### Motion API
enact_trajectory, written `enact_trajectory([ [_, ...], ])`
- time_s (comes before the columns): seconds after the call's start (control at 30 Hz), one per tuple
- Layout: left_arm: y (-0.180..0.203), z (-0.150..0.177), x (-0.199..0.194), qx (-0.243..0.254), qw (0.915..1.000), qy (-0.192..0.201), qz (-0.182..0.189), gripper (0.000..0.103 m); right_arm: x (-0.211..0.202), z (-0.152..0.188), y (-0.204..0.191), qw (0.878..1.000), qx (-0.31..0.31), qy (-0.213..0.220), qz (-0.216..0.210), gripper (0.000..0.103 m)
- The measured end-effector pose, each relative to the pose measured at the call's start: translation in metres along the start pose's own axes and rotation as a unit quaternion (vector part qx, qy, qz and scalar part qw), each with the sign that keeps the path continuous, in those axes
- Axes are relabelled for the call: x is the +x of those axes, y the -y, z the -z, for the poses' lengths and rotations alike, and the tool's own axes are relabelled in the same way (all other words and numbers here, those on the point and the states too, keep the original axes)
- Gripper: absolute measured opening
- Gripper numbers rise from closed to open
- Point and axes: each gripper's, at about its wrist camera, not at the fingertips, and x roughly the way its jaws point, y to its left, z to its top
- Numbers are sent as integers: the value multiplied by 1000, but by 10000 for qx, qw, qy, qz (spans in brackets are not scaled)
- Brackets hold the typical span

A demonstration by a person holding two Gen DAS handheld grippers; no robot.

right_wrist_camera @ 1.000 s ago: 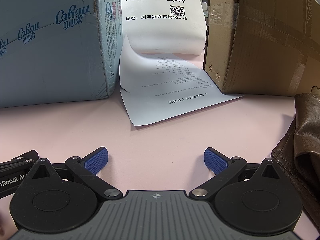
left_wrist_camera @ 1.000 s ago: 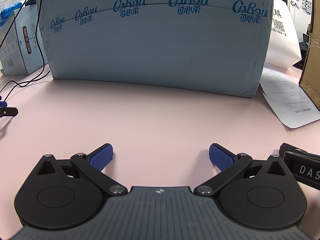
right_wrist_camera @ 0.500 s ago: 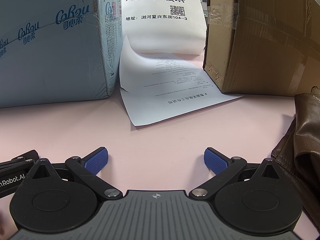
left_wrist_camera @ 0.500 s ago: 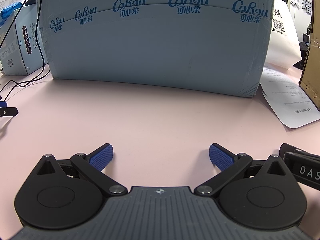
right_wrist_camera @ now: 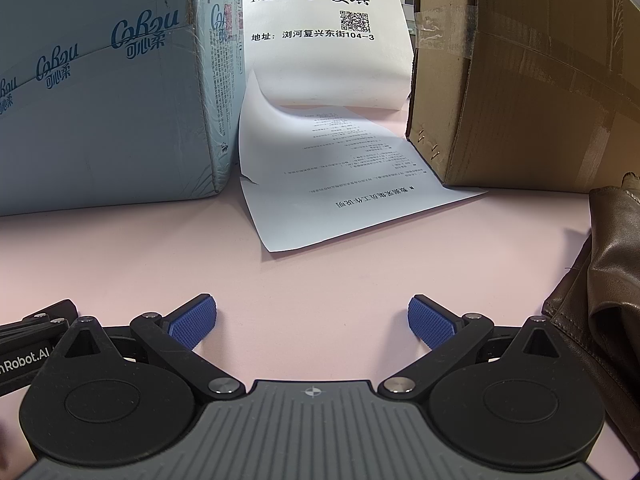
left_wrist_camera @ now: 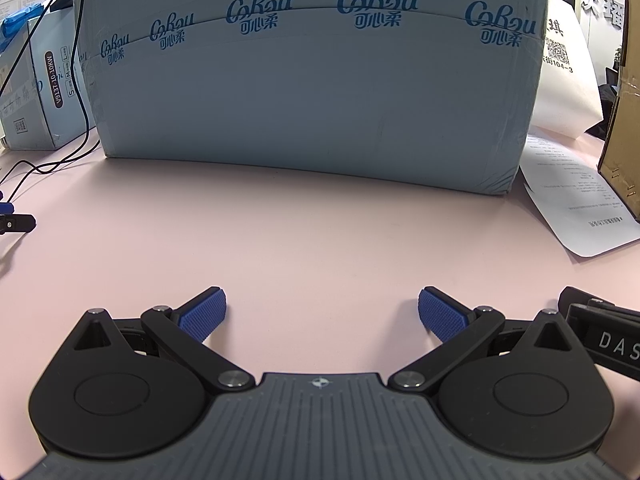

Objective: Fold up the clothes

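A brown leather garment (right_wrist_camera: 608,280) lies crumpled on the pink table at the right edge of the right wrist view, just right of my right gripper (right_wrist_camera: 312,320). That gripper rests low over the table, open, with nothing between its blue pads (right_wrist_camera: 192,322). My left gripper (left_wrist_camera: 322,314) also sits low over bare pink table, open and empty. The garment does not show in the left wrist view. Each gripper's black body shows at the edge of the other's view.
A large light-blue carton (left_wrist_camera: 312,80) stands close ahead of the left gripper. A printed sheet (right_wrist_camera: 340,184) lies between it and a brown cardboard box (right_wrist_camera: 520,80). A white bag (right_wrist_camera: 320,36) stands behind. Black cables (left_wrist_camera: 52,128) and small boxes (left_wrist_camera: 36,80) sit far left.
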Motion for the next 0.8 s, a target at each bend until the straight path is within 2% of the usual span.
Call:
enact_trajectory([
  [0.8,0,1,0,-7,10000,2,-1,103,-1,-1,1,10000,-1,1,2,103],
])
